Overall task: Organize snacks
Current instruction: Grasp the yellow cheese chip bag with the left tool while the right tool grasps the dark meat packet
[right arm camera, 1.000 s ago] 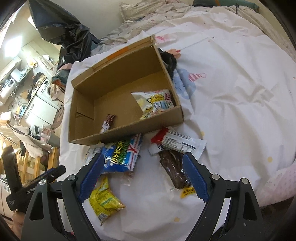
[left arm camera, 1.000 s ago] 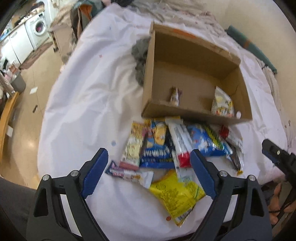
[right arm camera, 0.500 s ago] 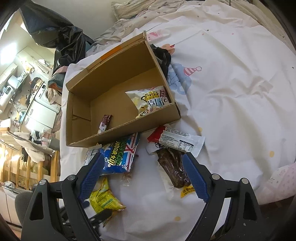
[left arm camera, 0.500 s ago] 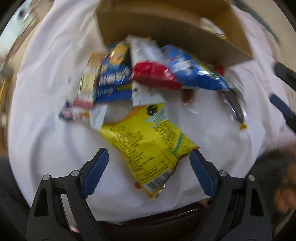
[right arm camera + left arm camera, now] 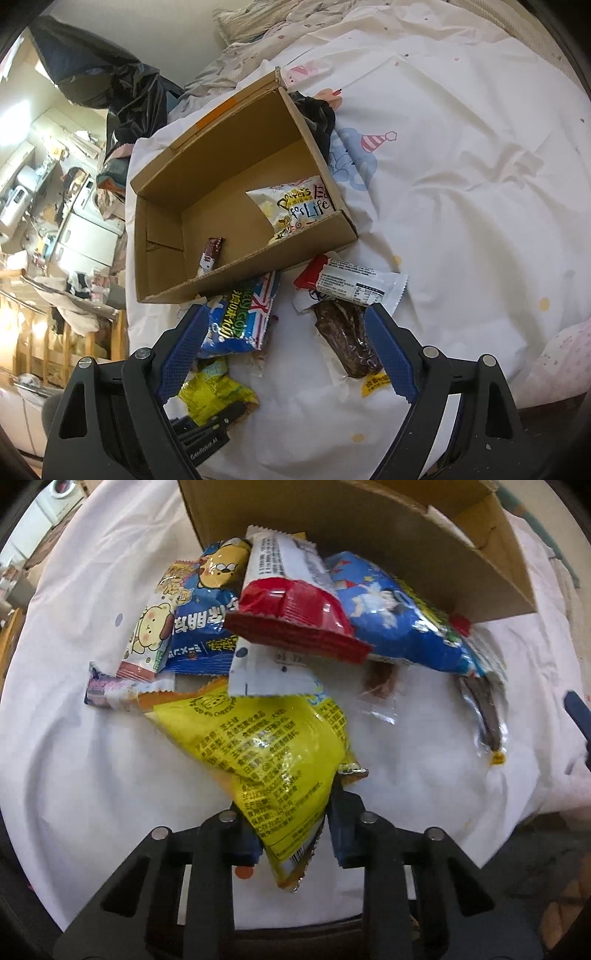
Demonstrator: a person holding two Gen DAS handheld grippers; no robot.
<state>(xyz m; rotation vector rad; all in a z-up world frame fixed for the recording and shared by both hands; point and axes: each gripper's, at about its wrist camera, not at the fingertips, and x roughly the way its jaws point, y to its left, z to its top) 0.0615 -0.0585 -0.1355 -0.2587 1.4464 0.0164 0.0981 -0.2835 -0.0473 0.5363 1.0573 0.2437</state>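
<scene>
Left gripper (image 5: 291, 829): jaws have just been closing and are now clamped on the lower end of the yellow snack bag (image 5: 266, 753). Bag sits dead centre between the blue pads (image 5: 340, 834), lower centre of the left wrist view, its tail sticking out below them toward the frame bottom. Rest of the bag runs up and left onto the white sheet (image 5: 74, 775).

Upper half of that view: pile of other packets. Red-and-white wrapper (image 5: 291, 605) lies on top, blue bag (image 5: 399, 627) to its right, blue cartoon pouch (image 5: 207, 624) and pink bear packet (image 5: 147, 635) to its left, all against the near wall of the cardboard box (image 5: 369, 542).

Right gripper (image 5: 286, 349): fingers wide apart, nothing gripped, hovering lower centre of the right wrist view. Dark brown bar (image 5: 345, 336) lies just inside its right finger, blue bag just inside its left finger. Yellow bag shows at lower left there, with the left gripper's black body on it.

Box interior, centre left of that view: one white-yellow packet (image 5: 295, 210), one small dark bar (image 5: 210, 254).
</scene>
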